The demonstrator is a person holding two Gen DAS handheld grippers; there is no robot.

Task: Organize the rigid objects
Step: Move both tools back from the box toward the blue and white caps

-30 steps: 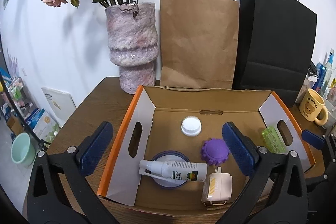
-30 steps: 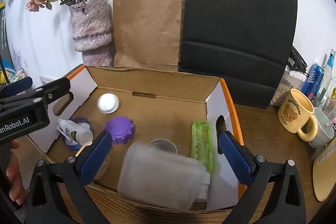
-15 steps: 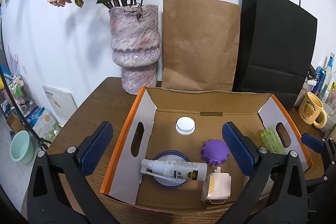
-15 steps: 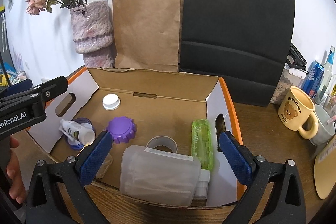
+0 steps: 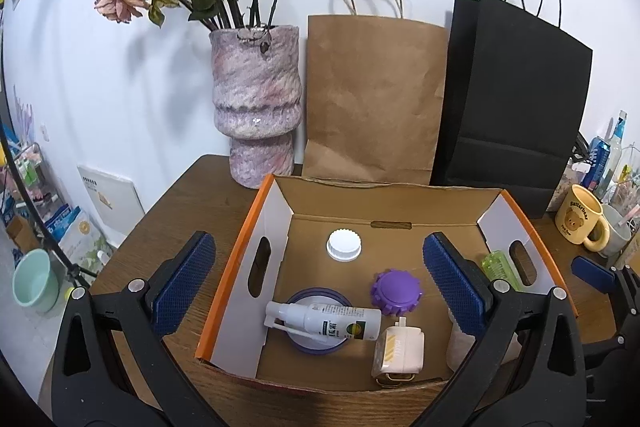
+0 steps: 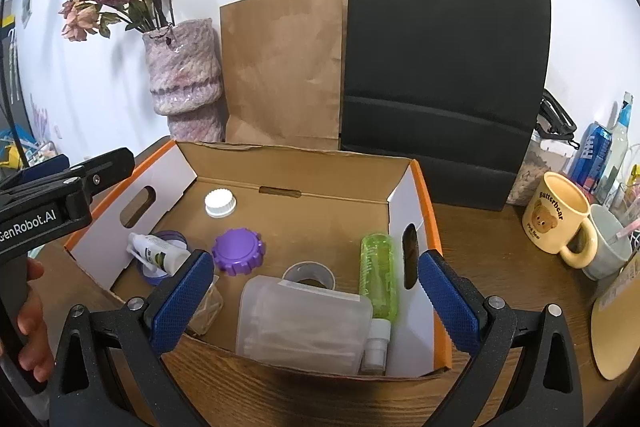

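Note:
An orange-edged cardboard box (image 5: 240,263) (image 6: 424,211) sits on the wooden table. Inside lie a white cap (image 5: 343,245) (image 6: 220,202), a purple lid (image 5: 396,291) (image 6: 238,251), a white spray bottle (image 5: 324,319) (image 6: 158,255) across a purple dish (image 5: 316,297), a cream charger (image 5: 398,351), a green bottle (image 6: 378,275) (image 5: 500,265), a roll of tape (image 6: 308,274) and a translucent plastic container (image 6: 304,325). My left gripper (image 5: 320,283) hangs open above the box's near edge, holding nothing. My right gripper (image 6: 312,301) is open too, just behind the container.
A pink vase of dried flowers (image 5: 256,107), a brown paper bag (image 5: 372,103) and a black bag (image 6: 444,79) stand behind the box. A yellow bear mug (image 6: 560,219), a grey cup (image 6: 608,243) and bottles (image 6: 600,151) sit at the right. A person's hand (image 6: 28,311) holds the left gripper.
The translucent container has dropped from between my right fingers and settled in the box. Both grippers have pulled back and up a little, staying open.

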